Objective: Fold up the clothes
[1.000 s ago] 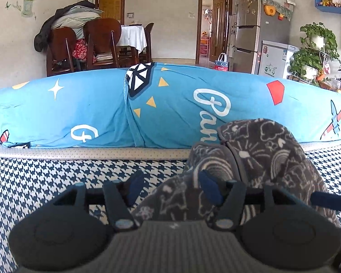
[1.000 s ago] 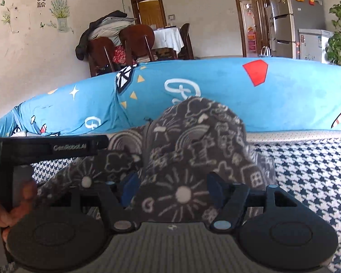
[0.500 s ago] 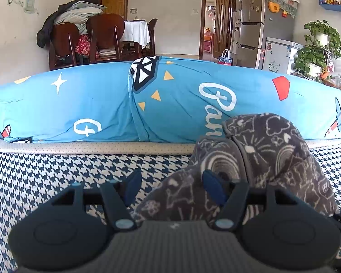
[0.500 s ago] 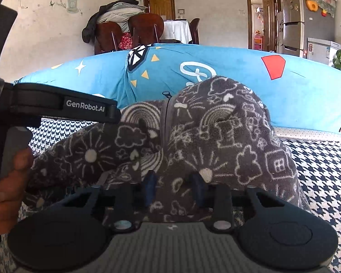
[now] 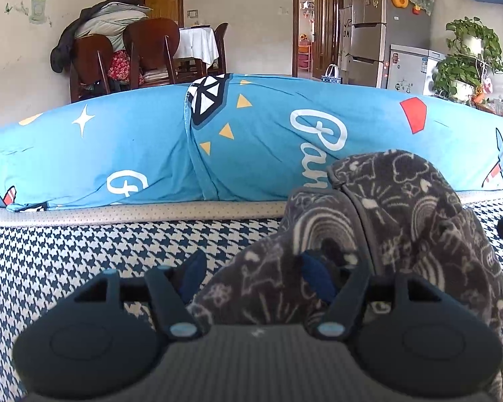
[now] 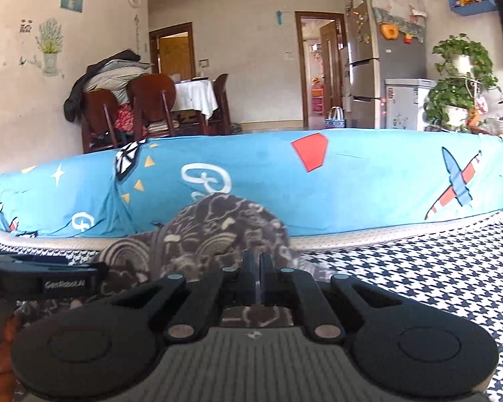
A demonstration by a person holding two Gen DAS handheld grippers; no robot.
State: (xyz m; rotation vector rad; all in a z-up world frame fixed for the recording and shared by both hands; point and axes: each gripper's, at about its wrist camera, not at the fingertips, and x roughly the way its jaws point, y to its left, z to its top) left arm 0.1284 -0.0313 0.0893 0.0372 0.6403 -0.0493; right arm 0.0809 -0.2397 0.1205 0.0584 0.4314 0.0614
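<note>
Our right fingers (image 6: 259, 264) are pinched shut on the grey garment (image 6: 224, 231), heaped centre frame on the bed (image 6: 419, 278); our left fingers (image 5: 251, 271) are opening, straddling its lower-left edge without pressing.

Houndstooth bed (image 5: 67, 261); garment (image 5: 402, 227), blue bolster (image 5: 134, 144)

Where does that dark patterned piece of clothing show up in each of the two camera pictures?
Left wrist view: the dark patterned garment fills the lower right, bunched up, reaching in between the left gripper's fingers.
Right wrist view: it sits low, centre-left, just beyond the right gripper, whose fingers are shut on it.
Shared landmark: the blue printed bolster lies right behind it in both.
</note>
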